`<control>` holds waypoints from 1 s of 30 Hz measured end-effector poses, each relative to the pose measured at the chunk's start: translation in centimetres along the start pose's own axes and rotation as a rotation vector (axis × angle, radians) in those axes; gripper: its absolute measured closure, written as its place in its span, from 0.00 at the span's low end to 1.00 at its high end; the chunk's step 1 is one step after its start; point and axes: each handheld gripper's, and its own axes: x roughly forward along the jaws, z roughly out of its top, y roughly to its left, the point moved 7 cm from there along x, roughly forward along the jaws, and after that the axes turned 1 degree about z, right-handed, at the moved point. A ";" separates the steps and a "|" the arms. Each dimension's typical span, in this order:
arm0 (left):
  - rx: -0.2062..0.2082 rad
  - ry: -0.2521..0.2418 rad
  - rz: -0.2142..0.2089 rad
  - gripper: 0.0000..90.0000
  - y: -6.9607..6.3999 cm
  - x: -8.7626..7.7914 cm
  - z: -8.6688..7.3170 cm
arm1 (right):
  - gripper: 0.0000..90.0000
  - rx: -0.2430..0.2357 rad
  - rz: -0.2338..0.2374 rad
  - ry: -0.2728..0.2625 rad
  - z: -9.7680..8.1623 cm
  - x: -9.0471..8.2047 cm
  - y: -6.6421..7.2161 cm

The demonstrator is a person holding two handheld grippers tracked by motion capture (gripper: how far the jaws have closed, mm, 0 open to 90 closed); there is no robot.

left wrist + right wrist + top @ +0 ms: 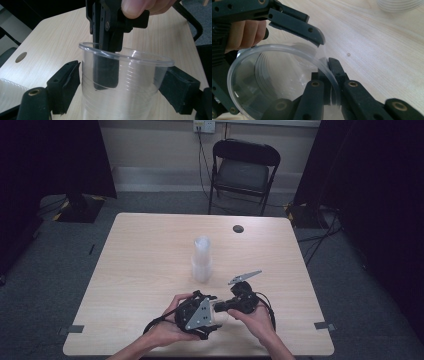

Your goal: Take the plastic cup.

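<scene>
Near edge of tabletop (150, 250), both hands low and close together, one clear plastic cup (125, 85) held between the two tools.

Left tongs (120, 87): jaws stand fairly wide, one on each side of the cup's body. In the left gripper view the left pad sits just at the cup wall and the right pad meets it under the rim; whether they press firmly I cannot tell. In the high view the left tongs (215, 312) lie under the grey three-cornered plate, cup just visible at their tip.

Right tongs (329, 82): jaws closed narrow, pinching the cup's rim, one jaw inside the cup and one outside. The left gripper view shows the same: the inner jaw reaches down past the rim into the cup. In the high view the right tongs (220, 306) point left toward the cup (220, 312).

Farther off, mid-tabletop: a stack of clear cups (202, 260), upright, well apart from the hands. Beyond it a small dark round spot (238, 228) near the far edge. A black chair (242, 172) stands behind the tabletop.
</scene>
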 end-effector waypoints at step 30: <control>-0.046 -0.029 0.000 0.32 0.3 0.2 -0.1 | 0.90 0.073 0.001 -0.041 0.1 0.1 -0.2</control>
